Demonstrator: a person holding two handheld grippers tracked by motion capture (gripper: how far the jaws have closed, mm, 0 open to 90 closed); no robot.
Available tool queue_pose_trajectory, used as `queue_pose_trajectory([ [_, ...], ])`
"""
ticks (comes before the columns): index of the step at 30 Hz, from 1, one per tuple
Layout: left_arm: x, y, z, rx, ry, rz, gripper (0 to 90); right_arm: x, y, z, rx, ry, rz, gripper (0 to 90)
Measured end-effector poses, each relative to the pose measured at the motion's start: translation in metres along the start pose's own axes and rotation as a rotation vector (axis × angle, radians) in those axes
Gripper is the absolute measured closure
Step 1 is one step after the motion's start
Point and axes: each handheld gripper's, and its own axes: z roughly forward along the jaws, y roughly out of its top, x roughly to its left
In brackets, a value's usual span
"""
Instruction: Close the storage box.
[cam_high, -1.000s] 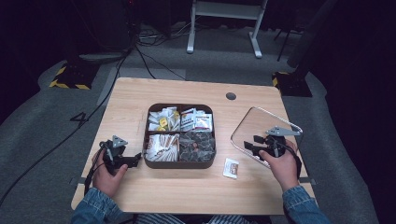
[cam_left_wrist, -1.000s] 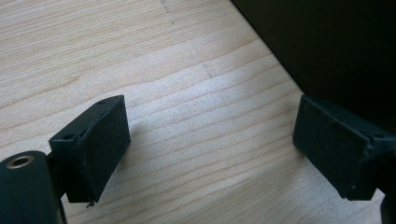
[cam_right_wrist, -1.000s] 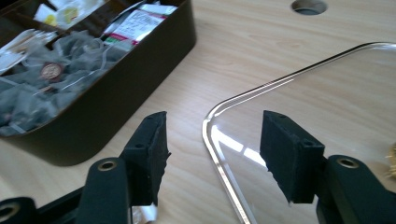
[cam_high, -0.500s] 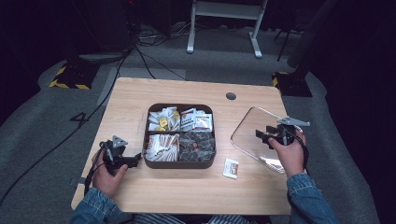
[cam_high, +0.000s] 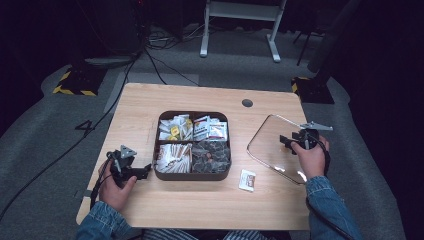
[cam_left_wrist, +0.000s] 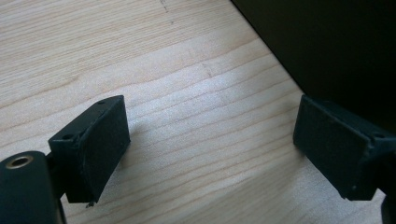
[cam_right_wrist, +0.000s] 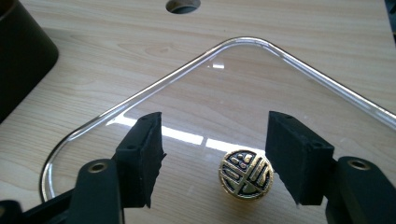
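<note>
The right gripper (cam_right_wrist: 212, 158) stands over the clear glass lid (cam_right_wrist: 280, 93) on the right side of the table, its jaws fairly wide and nothing pressed between them. They have just been opening. The lid's round gold knob (cam_right_wrist: 246, 178) sits between the two pads, closer to the right one; I cannot tell whether that pad touches it. Compared with a second ago, this hand has slid to the right and a little farther from the person, from the near left part of the lid toward its middle. To my eye that means the knob is the target: the jaws are spread and brought around it so the lid can be picked up, most likely to cover the box.

The lid lies flat on the wood, well to the right of the dark four-part box (cam_high: 193, 175), which holds packets and sachets in each section. One loose white packet (cam_high: 247, 180) lies on the table between the box's near right corner and the lid.

On the far side of the scene from that, the left gripper (cam_high: 141, 170) rests on the table just left of the box, jaws wide and empty, in the same spot as before.
</note>
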Motion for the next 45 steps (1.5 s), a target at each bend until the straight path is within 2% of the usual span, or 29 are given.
queue_pose_trajectory([
  [2,0.000,0.000,0.000,0.000,0.000,0.000,11.0,-0.005,-0.004,0.005,0.009,0.003,0.023,37.3],
  [8,0.000,0.000,0.000,0.000,0.000,0.001,11.0,-0.014,-0.013,0.015,0.034,-0.020,0.050,37.3],
  [16,0.000,0.000,0.000,0.001,0.000,0.001,11.0,-0.015,-0.023,0.022,0.056,-0.023,0.061,38.6],
  [22,0.000,0.000,0.000,0.001,0.000,0.001,11.0,-0.014,-0.029,0.024,0.057,-0.029,0.041,46.9],
  [23,0.000,0.000,0.000,0.001,0.000,0.001,11.0,-0.013,-0.029,0.024,0.057,-0.037,0.033,50.3],
  [24,0.000,0.000,0.000,0.001,0.000,0.001,11.0,-0.014,-0.030,0.023,0.056,-0.043,0.021,57.9],
  [29,0.000,0.000,0.000,0.001,0.000,0.002,11.0,-0.013,-0.030,0.023,0.052,-0.052,-0.008,58.3],
  [36,0.000,0.000,0.000,0.000,0.000,0.001,11.0,-0.013,-0.029,0.022,0.061,-0.056,-0.026,58.7],
  [45,0.000,0.000,0.000,0.001,0.001,0.001,11.0,-0.015,-0.027,0.018,0.063,-0.066,-0.027,58.8],
])
